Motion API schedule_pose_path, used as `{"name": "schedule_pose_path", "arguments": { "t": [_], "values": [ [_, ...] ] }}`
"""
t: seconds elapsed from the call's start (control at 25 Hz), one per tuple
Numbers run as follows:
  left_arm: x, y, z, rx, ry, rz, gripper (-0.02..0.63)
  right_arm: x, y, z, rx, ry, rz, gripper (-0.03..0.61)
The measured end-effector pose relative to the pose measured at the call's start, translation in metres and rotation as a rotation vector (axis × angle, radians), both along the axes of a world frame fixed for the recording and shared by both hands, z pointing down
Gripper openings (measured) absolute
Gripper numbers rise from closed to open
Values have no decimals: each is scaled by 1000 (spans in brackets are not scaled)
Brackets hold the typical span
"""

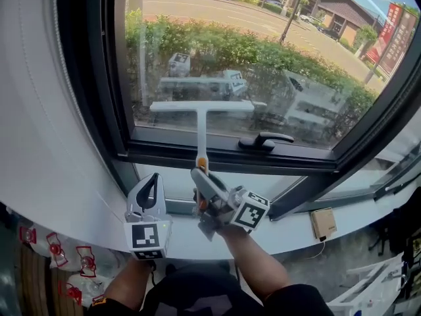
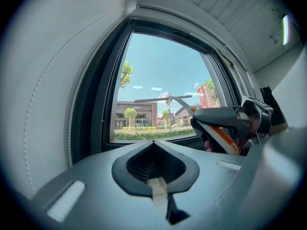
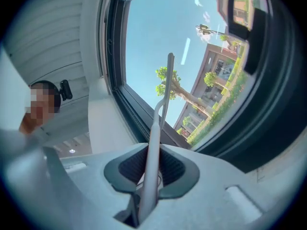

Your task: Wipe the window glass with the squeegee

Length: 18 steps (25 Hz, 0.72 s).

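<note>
The right gripper [image 1: 204,184] has its jaws closed round the squeegee [image 1: 201,129], low on the grey handle just below its orange band. In the right gripper view the handle rises straight out from between the dark pads of that gripper [image 3: 151,174].

From there the squeegee's [image 3: 158,128] handle runs away from the person towards the window, its long axis nearly straight up in the head view. At its far end the white blade lies crosswise, left to right, forming a T. The blade sits at the lower part of the window glass [image 1: 276,51], a little above the dark bottom frame [image 1: 164,151]. Whether it presses on the pane I cannot tell.

The left gripper [image 1: 152,188] stands just to the left of the right one and apart from it, pointing up at the window. In its own view the left gripper [image 2: 156,169] has its jaws together with nothing between them. That view also shows the squeegee [image 2: 165,99] against the sky.

A black window handle [image 1: 265,140] lies on the bottom frame, right of the squeegee's handle. Both grippers hang over the white sill [image 1: 85,196].
</note>
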<state>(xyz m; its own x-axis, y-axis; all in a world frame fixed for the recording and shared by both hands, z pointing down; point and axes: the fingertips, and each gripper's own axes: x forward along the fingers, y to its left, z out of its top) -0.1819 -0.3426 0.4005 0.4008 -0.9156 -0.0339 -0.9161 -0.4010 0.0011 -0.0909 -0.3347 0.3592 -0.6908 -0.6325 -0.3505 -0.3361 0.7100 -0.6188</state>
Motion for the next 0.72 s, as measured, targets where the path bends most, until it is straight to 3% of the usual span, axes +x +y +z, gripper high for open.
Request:
{"name": "schedule_pose_path", "arguments": {
  "t": [0.2,0.36,0.72],
  "values": [
    [40,-3,-37,116,18,28,18,59,3,-72,143,-25,9,44],
    [71,-1,-62,152,-13,44,18,98,4,-116,217,-34,11,44],
    [119,6,-86,207,-24,16,18,145,-5,-123,188,-63,-34,44]
  ]
}}
